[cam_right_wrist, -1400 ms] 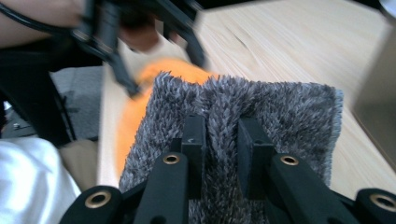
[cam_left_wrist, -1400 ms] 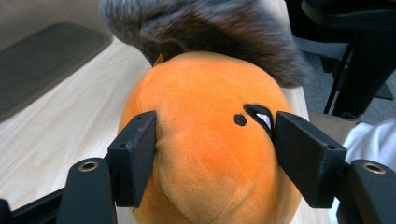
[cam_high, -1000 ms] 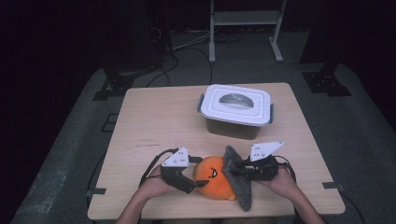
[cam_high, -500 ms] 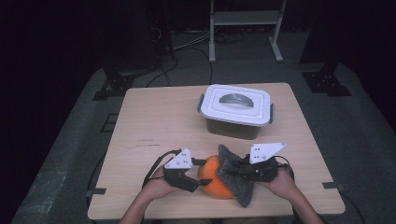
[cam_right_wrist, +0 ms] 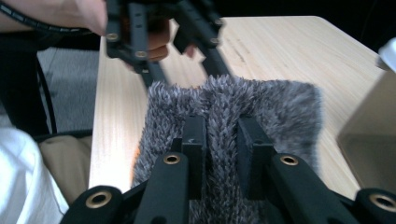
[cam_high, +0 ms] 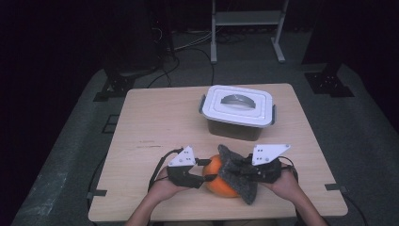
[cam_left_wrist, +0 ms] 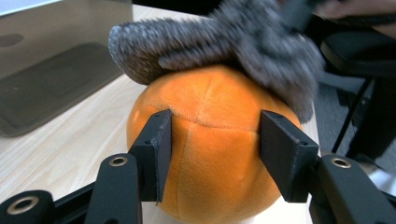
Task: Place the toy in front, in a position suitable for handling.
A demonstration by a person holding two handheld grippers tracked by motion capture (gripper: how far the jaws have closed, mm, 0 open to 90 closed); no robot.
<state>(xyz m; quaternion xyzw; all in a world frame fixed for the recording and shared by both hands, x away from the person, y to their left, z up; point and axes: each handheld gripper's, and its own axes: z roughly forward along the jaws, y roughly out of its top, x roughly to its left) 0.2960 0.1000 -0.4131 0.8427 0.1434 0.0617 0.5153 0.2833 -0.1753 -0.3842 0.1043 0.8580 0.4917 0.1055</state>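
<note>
The round orange plush ball [cam_high: 219, 178] sits on the wooden bench [cam_high: 155, 127] just in front of the white-lidded plastic box [cam_high: 237, 111], and the left gripper [cam_left_wrist: 215, 149] has its fingers [cam_left_wrist: 156, 151] pressed against the ball's two sides. On the ball's far side from it, the right gripper [cam_right_wrist: 223, 140] pinches a fold of the fuzzy grey cloth [cam_high: 236, 175] between narrow fingers [cam_right_wrist: 194, 140], the cloth draped over the ball's top.

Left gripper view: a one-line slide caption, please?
Left tool clamps the orange plush ball while a grey fuzzy cloth drapes over it.

Orange plush ball [cam_left_wrist: 210, 154] with soft velvety nap, shaggy grey knitted cloth [cam_right_wrist: 243, 116], pale matt wooden table [cam_high: 155, 122], smooth white plastic lid [cam_high: 239, 104]
</note>
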